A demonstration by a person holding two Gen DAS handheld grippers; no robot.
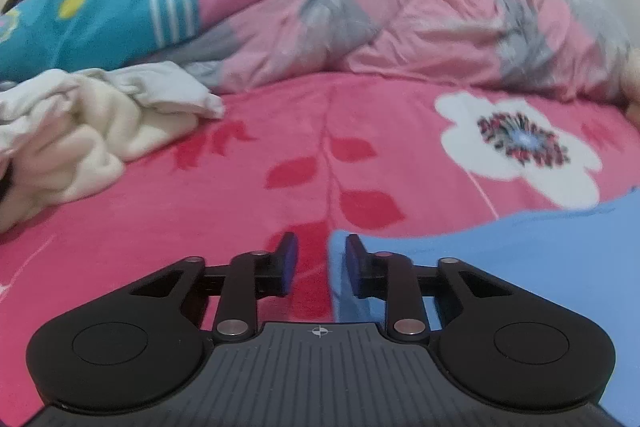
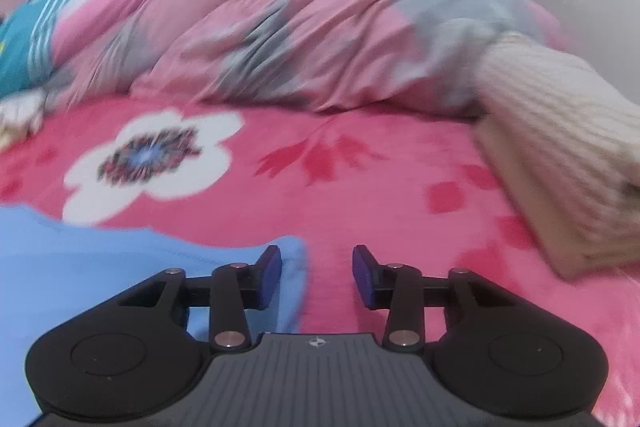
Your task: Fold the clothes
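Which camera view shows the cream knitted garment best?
The right wrist view: the cream knitted garment lies large at the right on the pink blanket, ribbing visible though blurred. The left wrist view shows at most a sliver at its right edge.

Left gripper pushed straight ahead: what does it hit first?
Probably the blue garment's edge, just ahead of the open left gripper. Past it, bare pink blanket, then the quilt. Depth is unclear.
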